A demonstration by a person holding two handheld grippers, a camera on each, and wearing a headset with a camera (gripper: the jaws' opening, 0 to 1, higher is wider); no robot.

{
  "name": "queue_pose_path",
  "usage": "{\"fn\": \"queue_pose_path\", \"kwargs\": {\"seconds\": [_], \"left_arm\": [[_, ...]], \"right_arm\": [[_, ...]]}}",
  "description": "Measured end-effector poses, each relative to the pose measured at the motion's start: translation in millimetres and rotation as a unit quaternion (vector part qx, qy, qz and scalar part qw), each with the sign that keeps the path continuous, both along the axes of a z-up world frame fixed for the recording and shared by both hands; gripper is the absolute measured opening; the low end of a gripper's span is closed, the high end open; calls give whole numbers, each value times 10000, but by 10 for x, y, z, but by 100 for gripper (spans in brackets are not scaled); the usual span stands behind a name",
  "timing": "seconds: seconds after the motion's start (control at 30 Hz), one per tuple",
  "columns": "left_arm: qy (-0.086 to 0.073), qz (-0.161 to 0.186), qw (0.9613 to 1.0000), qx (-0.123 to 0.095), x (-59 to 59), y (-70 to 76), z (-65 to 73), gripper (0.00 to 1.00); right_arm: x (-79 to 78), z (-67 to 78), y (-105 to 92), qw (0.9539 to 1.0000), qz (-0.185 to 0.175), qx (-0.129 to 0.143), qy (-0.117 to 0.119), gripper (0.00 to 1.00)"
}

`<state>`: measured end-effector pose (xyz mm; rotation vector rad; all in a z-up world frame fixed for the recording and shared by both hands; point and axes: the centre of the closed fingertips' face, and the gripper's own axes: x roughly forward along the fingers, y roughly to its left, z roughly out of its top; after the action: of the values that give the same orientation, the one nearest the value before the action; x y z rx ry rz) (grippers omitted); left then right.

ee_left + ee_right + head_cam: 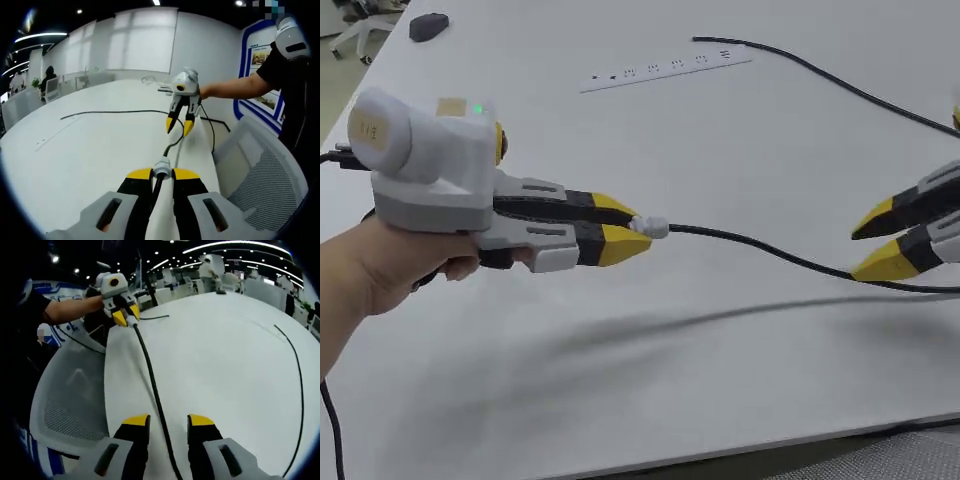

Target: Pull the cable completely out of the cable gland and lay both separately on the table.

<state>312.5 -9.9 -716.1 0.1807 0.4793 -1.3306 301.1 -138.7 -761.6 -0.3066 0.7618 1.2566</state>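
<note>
1. The left gripper (632, 228), held in a hand (380, 265), has its yellow-tipped jaws pressed together on the small white plastic cable gland (653, 228), which is held clear of the white table (720, 140).
2. The thin black cable (760, 245) sits in the gland and runs rightward above the tabletop.
3. The right gripper (857, 255) has its jaws spread, and the cable passes between them.
4. A long white power strip (665, 70) lies at the table's far side.
</note>
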Motion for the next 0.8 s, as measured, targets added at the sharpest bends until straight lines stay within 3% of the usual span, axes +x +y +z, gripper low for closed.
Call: {"fn": "queue_pose_path", "kwargs": {"seconds": [0.03,0.1,0.17,0.2,0.23,0.27,0.33,0.4,0.47,0.5,0.53,0.63,0.8], "left_arm": [[8,0,10000,-12,-3,-9,4,14],[-1,-17,10000,-53,-16,-55,22,14],[-11,-44,10000,-65,-27,-97,30,14],[-18,-62,10000,-76,-41,-121,36,14],[-27,-86,9999,-87,-53,-137,42,14],[-34,-99,9999,-87,-66,-154,48,14],[-76,-136,9998,-98,-95,-174,68,14],[-93,-144,9998,-110,-108,-179,84,14],[-109,-136,9998,-122,-108,-177,88,14],[-252,-213,9994,54,-114,-147,41,14],[-250,-182,9995,52,-122,-148,34,14],[-216,-165,9996,11,-138,-106,32,14],[-321,-66,9995,8,-110,-46,50,14]], "right_arm": [[22,101,119,9998,40,152,-144,21],[-66,317,417,9981,278,549,-49,20],[-117,452,660,9957,600,682,-164,23],[-148,456,719,9953,742,595,-181,23],[-125,476,814,9940,861,525,-413,23],[-122,487,874,9930,936,520,-495,22],[-132,465,975,9925,1022,572,-345,19],[-146,434,1078,9918,1092,525,-395,14],[-102,371,1017,9912,1144,477,-470,3],[-77,329,998,9918,1115,414,-473,0],[-97,333,1015,9917,1113,517,-383,0],[-103,347,1018,9914,1039,684,-400,0],[-25,275,836,9941,892,405,-457,0]]}}
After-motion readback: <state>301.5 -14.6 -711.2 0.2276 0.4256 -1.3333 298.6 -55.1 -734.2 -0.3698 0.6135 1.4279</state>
